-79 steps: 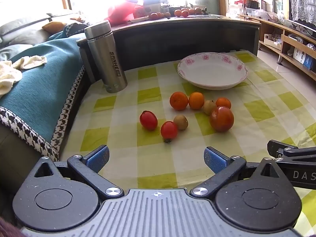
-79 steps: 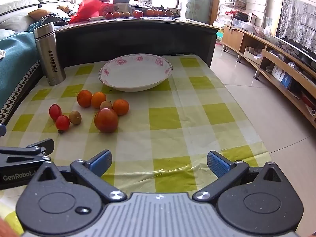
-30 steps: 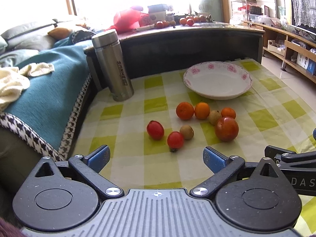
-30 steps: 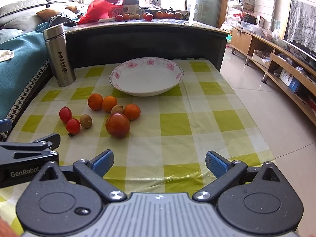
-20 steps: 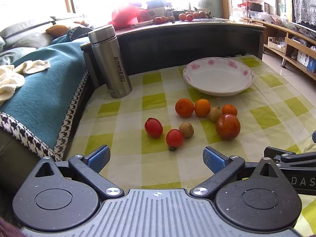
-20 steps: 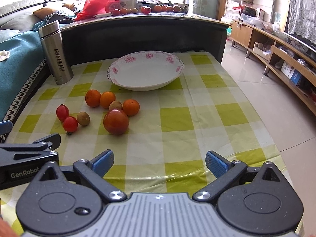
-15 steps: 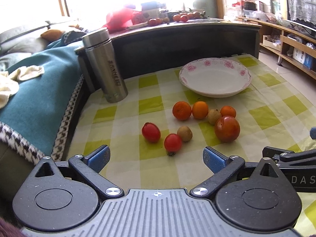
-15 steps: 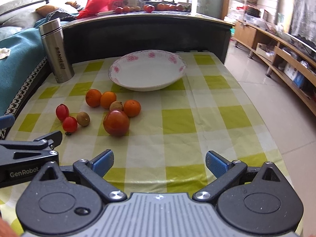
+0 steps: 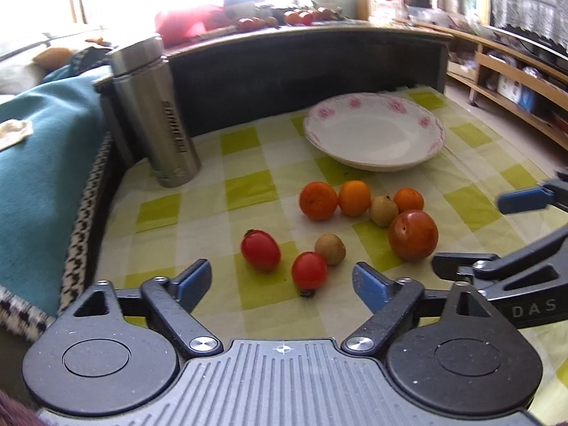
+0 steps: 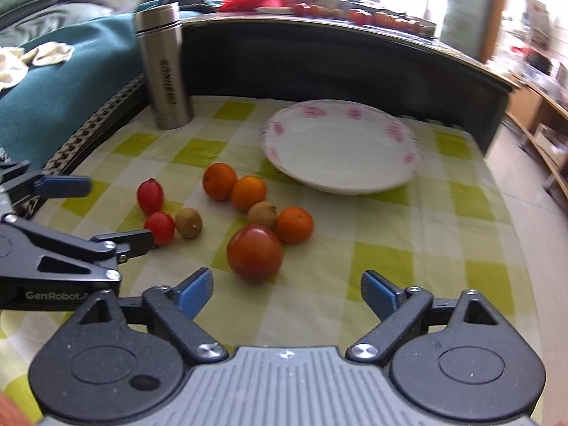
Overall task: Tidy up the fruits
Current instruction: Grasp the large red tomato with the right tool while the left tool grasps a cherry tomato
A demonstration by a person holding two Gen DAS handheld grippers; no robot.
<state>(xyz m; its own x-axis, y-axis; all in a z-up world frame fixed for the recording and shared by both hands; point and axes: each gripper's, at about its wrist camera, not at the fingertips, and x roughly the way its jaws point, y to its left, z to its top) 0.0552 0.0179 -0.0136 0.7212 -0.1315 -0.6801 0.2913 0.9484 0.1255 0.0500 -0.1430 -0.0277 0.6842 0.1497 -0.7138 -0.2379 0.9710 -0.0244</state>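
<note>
Several fruits lie loose on the green-checked cloth in front of an empty white plate (image 9: 372, 135) with pink flowers. My left gripper (image 9: 282, 280) is open and low, just short of two small red tomatoes (image 9: 309, 270) and a small brown fruit (image 9: 330, 248). Three oranges (image 9: 317, 200) sit further back. My right gripper (image 10: 287, 291) is open too, with the big red tomato (image 10: 255, 252) just ahead of its left finger. The plate (image 10: 340, 145) lies beyond it. Neither gripper holds or touches anything.
A steel flask (image 9: 156, 113) stands at the back left of the table. A teal blanket (image 9: 35, 149) on a sofa borders the left edge, and a dark raised counter (image 9: 301, 56) runs behind. The table's right edge drops to the floor (image 10: 532, 163).
Both grippers have moved forward and down towards the fruits, which now look larger. The right one has swung left to face the big tomato. Both stay open.
</note>
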